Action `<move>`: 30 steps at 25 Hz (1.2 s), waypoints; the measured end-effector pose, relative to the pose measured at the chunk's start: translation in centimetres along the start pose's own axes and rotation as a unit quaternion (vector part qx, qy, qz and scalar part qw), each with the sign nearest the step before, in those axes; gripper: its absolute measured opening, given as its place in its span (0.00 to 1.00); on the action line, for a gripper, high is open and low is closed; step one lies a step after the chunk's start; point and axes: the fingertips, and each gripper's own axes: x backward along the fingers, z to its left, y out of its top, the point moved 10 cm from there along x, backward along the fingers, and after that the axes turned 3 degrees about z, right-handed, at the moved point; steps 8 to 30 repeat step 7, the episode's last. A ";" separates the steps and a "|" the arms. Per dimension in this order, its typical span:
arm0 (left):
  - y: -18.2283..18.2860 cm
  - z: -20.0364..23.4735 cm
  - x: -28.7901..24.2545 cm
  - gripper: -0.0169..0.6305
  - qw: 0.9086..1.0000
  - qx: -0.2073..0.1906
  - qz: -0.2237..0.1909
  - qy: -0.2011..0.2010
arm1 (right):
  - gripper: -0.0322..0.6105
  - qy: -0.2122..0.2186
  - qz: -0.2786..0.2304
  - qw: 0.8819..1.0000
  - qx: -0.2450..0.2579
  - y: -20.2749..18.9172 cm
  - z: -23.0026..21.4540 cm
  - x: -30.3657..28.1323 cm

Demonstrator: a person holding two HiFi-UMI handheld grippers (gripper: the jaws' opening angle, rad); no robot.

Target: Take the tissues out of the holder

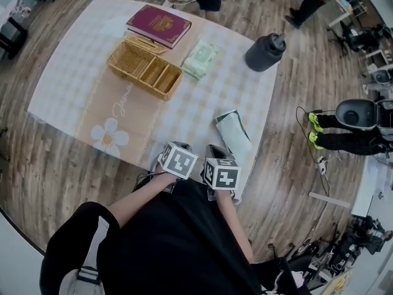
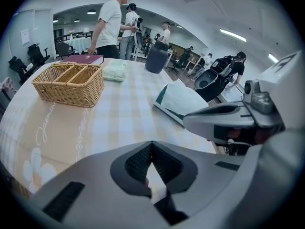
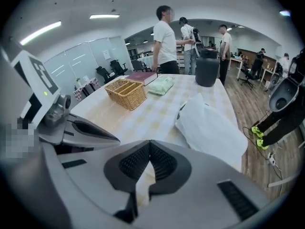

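A table under a pale checked cloth (image 1: 73, 72) fills the head view. At its 12 o'clock edge lies a maroon book (image 1: 159, 24); just below it, at 11 o'clock, sits the wicker basket (image 1: 145, 68). A dark jug (image 1: 265, 52) stands at 2 o'clock; a white packet with a green edge (image 1: 233, 131) lies at 5 o'clock. The pale green tissue pack (image 1: 200, 59) lies flat on the cloth at the basket's 3 o'clock, just beside it and outside it. At 6 o'clock the left gripper (image 2: 151, 147) and right gripper (image 3: 149, 144) sit side by side; both have their jaws closed tip to tip with nothing between them.
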 end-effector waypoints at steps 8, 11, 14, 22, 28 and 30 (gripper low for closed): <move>0.0 -1.0 -0.4 0.02 1.000 0.000 0.003 0.002 | 0.07 -0.009 -0.002 1.000 -0.006 -0.3 -1.9 1.0; 0.0 -1.0 -0.4 0.02 1.000 0.000 0.003 0.002 | 0.07 -0.009 -0.002 1.000 -0.006 -0.3 -1.9 1.0; 0.0 -1.0 -0.4 0.02 1.000 0.000 0.003 0.002 | 0.07 -0.009 -0.002 1.000 -0.006 -0.3 -1.9 1.0; 0.0 -1.0 -0.4 0.02 1.000 0.000 0.003 0.002 | 0.07 -0.009 -0.002 1.000 -0.006 -0.3 -1.9 1.0; 0.0 -1.0 -0.4 0.02 1.000 0.000 0.003 0.002 | 0.07 -0.009 -0.002 1.000 -0.006 -0.3 -1.9 1.0; 0.0 -1.0 -0.4 0.02 1.000 0.000 0.003 0.002 | 0.07 -0.009 -0.002 1.000 -0.006 -0.3 -1.9 1.0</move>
